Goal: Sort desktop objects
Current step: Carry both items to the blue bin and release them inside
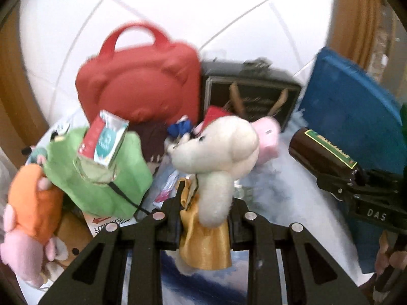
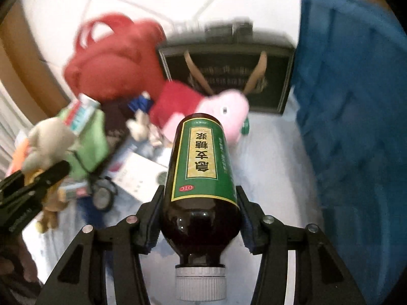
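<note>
right wrist: gripper around bottle

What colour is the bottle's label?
Green with a yellow panel on the bottle; right wrist view shows it best.

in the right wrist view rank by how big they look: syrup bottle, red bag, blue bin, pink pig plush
1. blue bin
2. syrup bottle, though it sits in the right tool, nearest the camera, so inflated
3. red bag
4. pink pig plush
</note>
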The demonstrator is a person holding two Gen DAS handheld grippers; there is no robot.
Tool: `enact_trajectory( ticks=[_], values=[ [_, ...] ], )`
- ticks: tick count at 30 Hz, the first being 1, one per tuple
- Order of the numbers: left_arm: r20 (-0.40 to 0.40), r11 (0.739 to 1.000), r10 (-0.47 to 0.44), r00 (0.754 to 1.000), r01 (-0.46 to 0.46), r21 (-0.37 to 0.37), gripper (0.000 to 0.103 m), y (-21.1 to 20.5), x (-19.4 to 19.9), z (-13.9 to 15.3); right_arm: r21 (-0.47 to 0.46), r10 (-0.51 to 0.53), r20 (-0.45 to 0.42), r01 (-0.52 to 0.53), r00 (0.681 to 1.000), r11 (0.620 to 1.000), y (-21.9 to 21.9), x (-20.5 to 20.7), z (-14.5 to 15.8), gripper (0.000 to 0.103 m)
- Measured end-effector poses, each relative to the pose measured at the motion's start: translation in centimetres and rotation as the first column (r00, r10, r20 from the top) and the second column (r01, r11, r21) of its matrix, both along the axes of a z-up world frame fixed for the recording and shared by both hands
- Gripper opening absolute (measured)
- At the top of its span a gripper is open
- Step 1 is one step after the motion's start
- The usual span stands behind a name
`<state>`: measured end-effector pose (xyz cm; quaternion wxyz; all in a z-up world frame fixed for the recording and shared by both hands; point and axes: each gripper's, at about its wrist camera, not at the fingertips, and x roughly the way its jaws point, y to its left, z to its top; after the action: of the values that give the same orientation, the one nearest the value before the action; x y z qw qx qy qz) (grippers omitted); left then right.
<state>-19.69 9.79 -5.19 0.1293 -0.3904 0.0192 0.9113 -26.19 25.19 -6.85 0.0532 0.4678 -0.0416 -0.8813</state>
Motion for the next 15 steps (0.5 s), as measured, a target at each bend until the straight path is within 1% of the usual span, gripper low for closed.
enact_trajectory(
  ticks=[1,2,3,7,9,11,12,13,14,15],
  values=[
    [-0.016,1.000,-0.009,1.000,0.009,0.002,0.025,0.4,0.4,0.7,0.003,-0.005,-0.032,0.006,0.999,1.000,-0.4,0.8,0.7,0.051],
    [-0.042,1.000,-0.028,0.999,0.028,0.006,0.025,0.9,1.3,1.8,0.004,-0.017,-0.091,0.018,0.996,1.000,-0.3,3.1,3.1,0.051],
    [-0.067,0.999,-0.045,0.997,0.045,0.007,0.025,1.4,2.2,2.9,0.004,-0.017,-0.091,0.018,0.996,1.000,-0.3,3.1,3.1,0.051],
    [-0.148,0.992,-0.113,0.982,0.120,0.037,0.025,3.2,5.7,6.3,0.018,-0.063,-0.213,0.069,0.975,0.997,0.8,8.8,8.4,0.051],
    [-0.183,0.981,-0.169,0.968,0.182,0.058,0.025,4.7,7.3,8.1,0.021,-0.101,-0.268,0.111,0.958,0.994,1.3,11.8,10.8,0.051],
    [-0.208,0.969,-0.218,0.954,0.237,0.071,0.025,6.2,8.5,9.4,0.024,-0.139,-0.308,0.154,0.941,0.988,1.9,14.4,12.9,0.051],
    [-0.218,0.961,-0.242,0.946,0.264,0.078,0.025,7.0,9.1,10.0,0.037,-0.183,-0.346,0.208,0.920,0.977,2.7,17.2,15.0,0.051],
    [-0.226,0.953,-0.266,0.937,0.291,0.085,0.025,7.9,9.7,10.5,0.037,-0.183,-0.346,0.208,0.920,0.977,2.7,17.2,15.0,0.051],
    [-0.232,0.944,-0.290,0.928,0.317,0.089,0.025,9.0,10.3,11.1,0.037,-0.221,-0.374,0.253,0.900,0.967,3.8,19.5,16.5,0.051],
    [-0.239,0.936,-0.309,0.920,0.339,0.095,0.025,10.2,11.0,11.8,0.035,-0.242,-0.391,0.277,0.888,0.960,4.5,20.7,17.3,0.051]
  ],
)
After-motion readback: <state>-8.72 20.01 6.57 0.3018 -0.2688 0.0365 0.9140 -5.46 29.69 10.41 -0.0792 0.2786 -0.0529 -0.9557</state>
